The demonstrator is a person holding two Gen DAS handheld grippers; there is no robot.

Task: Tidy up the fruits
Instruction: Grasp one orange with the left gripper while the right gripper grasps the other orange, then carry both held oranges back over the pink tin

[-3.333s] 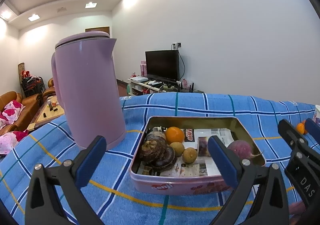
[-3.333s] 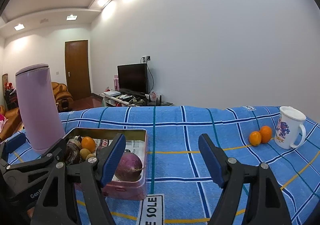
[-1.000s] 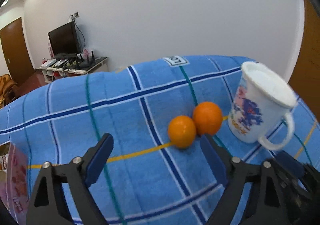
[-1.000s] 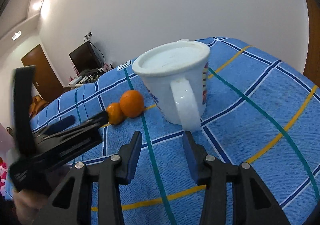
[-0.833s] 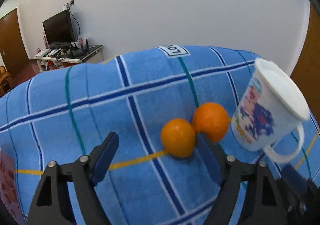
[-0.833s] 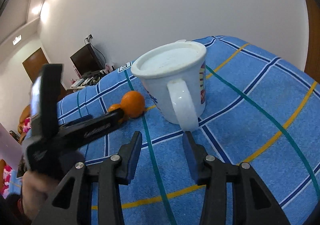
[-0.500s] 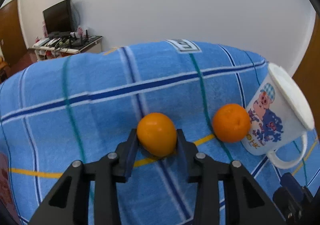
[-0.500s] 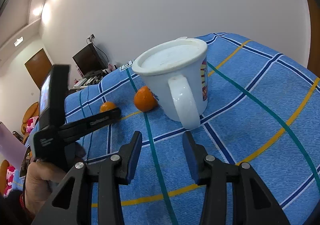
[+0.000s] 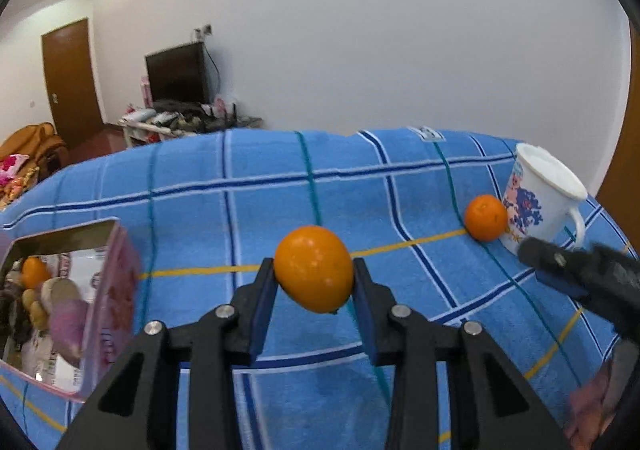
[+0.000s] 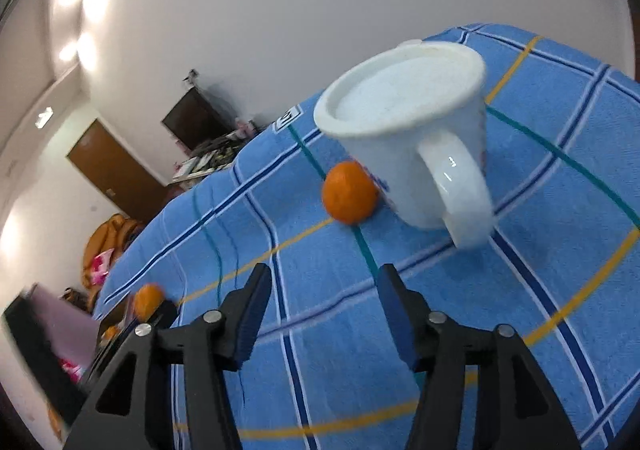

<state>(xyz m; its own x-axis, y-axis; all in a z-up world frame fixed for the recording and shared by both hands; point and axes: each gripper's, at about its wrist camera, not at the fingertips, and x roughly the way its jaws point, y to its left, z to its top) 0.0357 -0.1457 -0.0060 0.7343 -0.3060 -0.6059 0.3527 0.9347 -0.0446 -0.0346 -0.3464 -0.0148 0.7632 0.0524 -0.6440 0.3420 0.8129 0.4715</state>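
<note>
While clamped between the left gripper [image 9: 313, 292] pads, an orange [image 9: 313, 274]; right gripper [image 10: 320, 314] jaws apart, empty.

At the left edge of the left wrist view, the pink tin [image 9: 116, 290] is cut off and its contents smear. In the right wrist view's lower left, the held orange [image 10: 147, 300] is blurred, the holder indistinct.
</note>
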